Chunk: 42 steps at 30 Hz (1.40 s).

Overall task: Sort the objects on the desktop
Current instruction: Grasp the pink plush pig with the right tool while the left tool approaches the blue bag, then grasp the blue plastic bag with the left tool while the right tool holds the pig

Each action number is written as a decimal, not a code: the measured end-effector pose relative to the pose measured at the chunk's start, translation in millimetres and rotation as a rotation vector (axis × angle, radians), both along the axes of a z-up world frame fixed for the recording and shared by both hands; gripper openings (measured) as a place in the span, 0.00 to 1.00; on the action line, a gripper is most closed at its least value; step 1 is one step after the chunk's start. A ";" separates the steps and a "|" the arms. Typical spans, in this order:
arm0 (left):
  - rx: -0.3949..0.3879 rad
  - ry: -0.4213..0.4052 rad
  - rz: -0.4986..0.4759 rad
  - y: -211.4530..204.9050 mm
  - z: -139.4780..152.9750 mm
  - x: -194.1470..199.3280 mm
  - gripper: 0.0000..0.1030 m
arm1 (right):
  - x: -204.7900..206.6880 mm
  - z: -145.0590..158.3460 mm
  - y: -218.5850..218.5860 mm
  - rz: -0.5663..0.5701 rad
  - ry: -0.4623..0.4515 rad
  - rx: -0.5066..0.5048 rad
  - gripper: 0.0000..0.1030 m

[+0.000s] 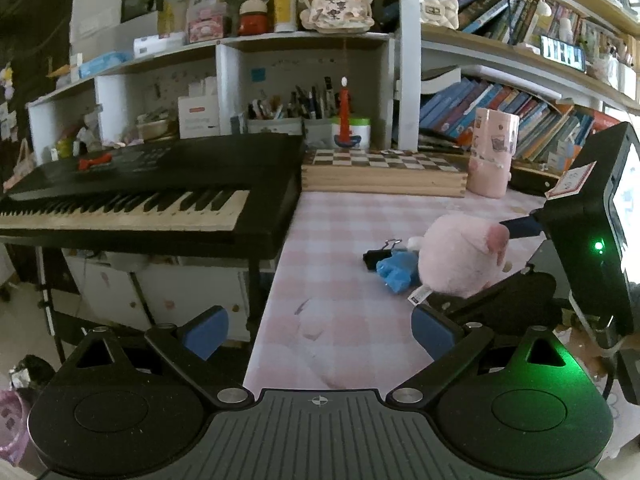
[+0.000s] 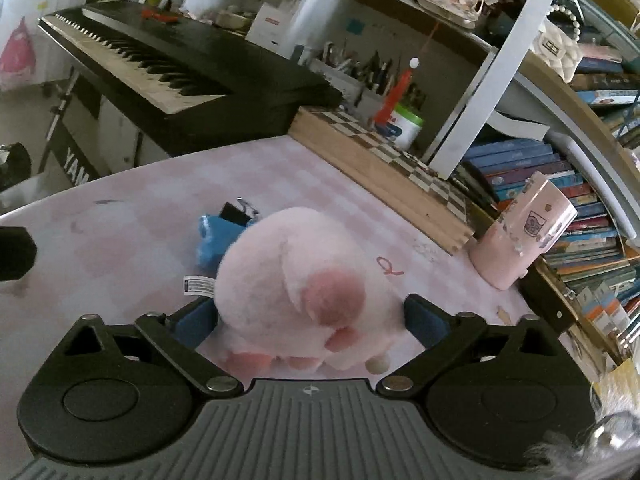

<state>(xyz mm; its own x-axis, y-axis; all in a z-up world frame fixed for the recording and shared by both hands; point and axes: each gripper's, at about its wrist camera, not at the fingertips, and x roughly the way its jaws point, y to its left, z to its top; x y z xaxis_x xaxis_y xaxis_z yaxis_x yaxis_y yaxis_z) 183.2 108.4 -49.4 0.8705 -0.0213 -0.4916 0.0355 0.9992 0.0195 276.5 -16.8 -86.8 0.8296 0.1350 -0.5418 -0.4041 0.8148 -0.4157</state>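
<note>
My right gripper is the nearer one, its fingers spread wide either side of the pink plush toy lying on the desk, not yet clamped, while my left gripper hangs open, empty, farther off.

You worked in a home study or bedroom: a keyboard piano, crammed bookshelves, a chessboard and a pink checked tablecloth showed it.

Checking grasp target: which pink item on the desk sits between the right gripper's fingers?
The pink plush toy; the pink cup stands apart, by the chessboard.
</note>
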 end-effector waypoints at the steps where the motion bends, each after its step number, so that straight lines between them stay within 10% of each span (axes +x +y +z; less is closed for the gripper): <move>1: 0.002 0.003 -0.003 -1.1 -0.2 2.0 0.96 | 0.1 0.7 -1.9 0.002 0.000 0.012 0.85; 13: -0.018 0.078 -0.063 -33.8 -4.9 43.7 0.86 | -11.3 42.6 -81.1 -0.217 0.013 0.363 0.63; 33: 0.000 0.191 -0.091 -66.3 -28.8 117.3 0.29 | -69.4 60.0 -112.2 -0.293 0.080 0.548 0.63; 42: -0.027 0.156 -0.116 -62.7 -14.4 90.5 0.27 | -83.2 63.8 -111.4 -0.304 0.066 0.555 0.63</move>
